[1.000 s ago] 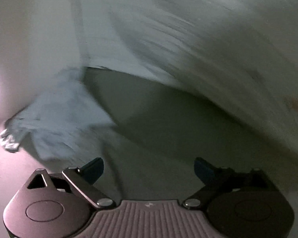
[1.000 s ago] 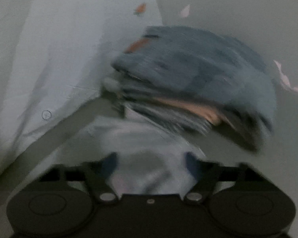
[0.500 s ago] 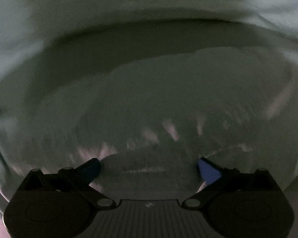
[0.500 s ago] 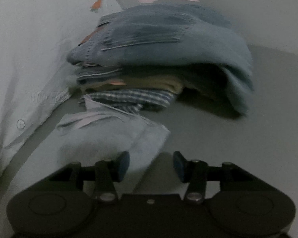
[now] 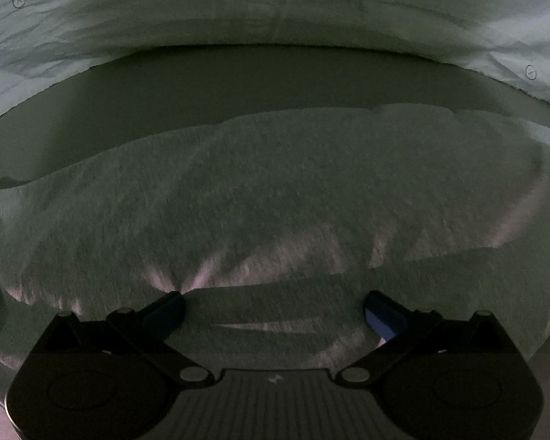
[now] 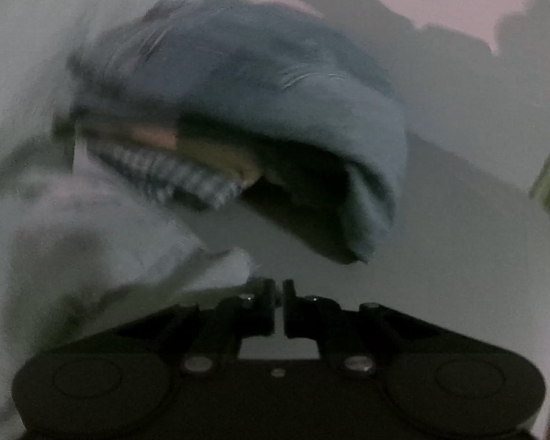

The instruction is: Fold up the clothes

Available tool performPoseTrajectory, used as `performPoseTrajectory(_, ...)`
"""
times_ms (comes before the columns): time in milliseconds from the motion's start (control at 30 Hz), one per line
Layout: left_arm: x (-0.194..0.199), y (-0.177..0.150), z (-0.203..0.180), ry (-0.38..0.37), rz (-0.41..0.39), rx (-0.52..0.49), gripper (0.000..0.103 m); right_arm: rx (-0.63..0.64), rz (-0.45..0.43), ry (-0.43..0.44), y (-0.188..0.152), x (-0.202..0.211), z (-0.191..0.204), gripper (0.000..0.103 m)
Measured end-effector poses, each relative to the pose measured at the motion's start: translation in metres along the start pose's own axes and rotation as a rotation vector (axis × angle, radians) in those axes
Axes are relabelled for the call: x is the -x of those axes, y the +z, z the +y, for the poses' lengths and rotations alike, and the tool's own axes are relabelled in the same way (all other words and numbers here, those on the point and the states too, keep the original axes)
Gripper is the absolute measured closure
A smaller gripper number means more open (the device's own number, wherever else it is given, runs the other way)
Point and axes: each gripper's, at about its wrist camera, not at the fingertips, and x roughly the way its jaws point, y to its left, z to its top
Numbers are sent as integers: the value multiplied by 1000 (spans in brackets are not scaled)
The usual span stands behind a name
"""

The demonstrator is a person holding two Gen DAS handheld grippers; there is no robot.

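In the left wrist view my left gripper (image 5: 273, 310) stands wide open, low over a pale folded garment (image 5: 275, 190) that fills the space under and between its fingers. Its blue pads (image 5: 379, 313) rest at the cloth without pressing it. In the right wrist view my right gripper (image 6: 278, 291) is closing, its jaws almost together, and the corner of a pale garment (image 6: 102, 234) is nipped at their tips. The picture is blurred there.
A stack of folded clothes (image 6: 260, 84) sits just ahead of the right gripper, with blue jeans on top and tan and checked pieces beneath. A white buttoned shirt (image 5: 238, 7) lies spread beyond the left gripper. Grey table surface (image 6: 458, 238) shows to the right.
The left gripper swung down onto the pale folded garment, then held still. The right jaws went from open beside the cloth's edge to nearly together, and the stack now looms closer.
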Motion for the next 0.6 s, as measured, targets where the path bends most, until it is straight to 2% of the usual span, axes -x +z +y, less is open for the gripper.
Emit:
performPoseTrajectory(67,1,1,0,0,-7,0,0,-87,-27,107,2,12,-9,90)
performPoseTrajectory(167,2,0,-1,1,-19,0,0,-111,-64,231,2,23,0,83)
performPoseTrajectory(233,5,-2,-3,2,-25,1,0,-137,-46,300,3,20,9,69)
performPoseTrajectory(267,5,-2,-3,2,-28,0,0,-157,-20,319,3,14,15,68)
performPoseTrajectory(367,5,-3,-2,2,-34,1,0,-171,23,275,3,0,29,65)
performPoseTrajectory(400,6,-3,-2,3,-38,1,0,-170,41,236,3,-5,33,58)
performPoseTrajectory(467,5,-4,-1,3,-44,2,0,-187,24,233,3,-10,38,54)
performPoseTrajectory(500,5,-5,-1,3,-48,2,0,-189,17,247,4,-10,39,69)
performPoseTrajectory(533,5,-5,-1,3,-50,2,0,-183,26,286,7,-12,40,98)
performPoseTrajectory(600,4,-3,-1,3,-44,1,0,-170,20,336,13,-13,43,102)
